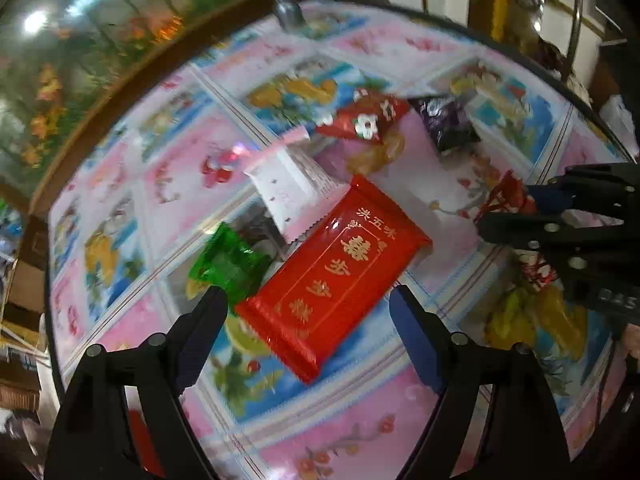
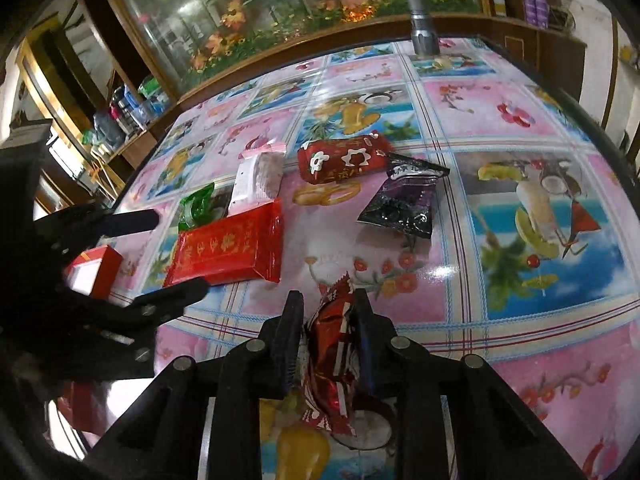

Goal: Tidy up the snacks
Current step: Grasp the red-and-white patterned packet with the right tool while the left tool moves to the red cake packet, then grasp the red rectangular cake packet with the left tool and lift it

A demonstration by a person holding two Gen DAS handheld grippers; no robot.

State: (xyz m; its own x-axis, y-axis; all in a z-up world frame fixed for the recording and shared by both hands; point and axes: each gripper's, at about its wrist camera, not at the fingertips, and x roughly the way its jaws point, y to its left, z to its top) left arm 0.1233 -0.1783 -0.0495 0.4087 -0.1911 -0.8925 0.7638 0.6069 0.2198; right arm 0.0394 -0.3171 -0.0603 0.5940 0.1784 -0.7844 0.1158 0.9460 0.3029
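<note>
**Right claw pinches a red wrapper; left claw hangs wide over the big red packet**

Closest in the right wrist view, a crinkled red snack wrapper (image 2: 334,354) sits squeezed between the black fingers (image 2: 286,336) of the right gripper (image 2: 328,300). Jaws narrow, pads pressing the foil from both sides, its serrated end poking up past the fingertips. Gripper tilts steeply down toward the flowered tablecloth (image 2: 500,112).

Left gripper (image 1: 308,296) also pitched down, jaws wide, nothing between the pads. Below its fingers lies the large red packet (image 1: 334,276) with gold lettering, flat on the cloth. Green candy (image 1: 228,260) just beside that packet, near the left fingertip. White-and-pink packet (image 1: 286,184) touches the red packet's far end.

Farther back: a red flowered snack bag (image 1: 362,118) and a dark purple packet (image 1: 446,122), side by side. Small red box (image 2: 96,272) near the table edge, partly behind the left gripper. Metal flashlight (image 2: 422,20) stands upright at the table's far rim.
</note>
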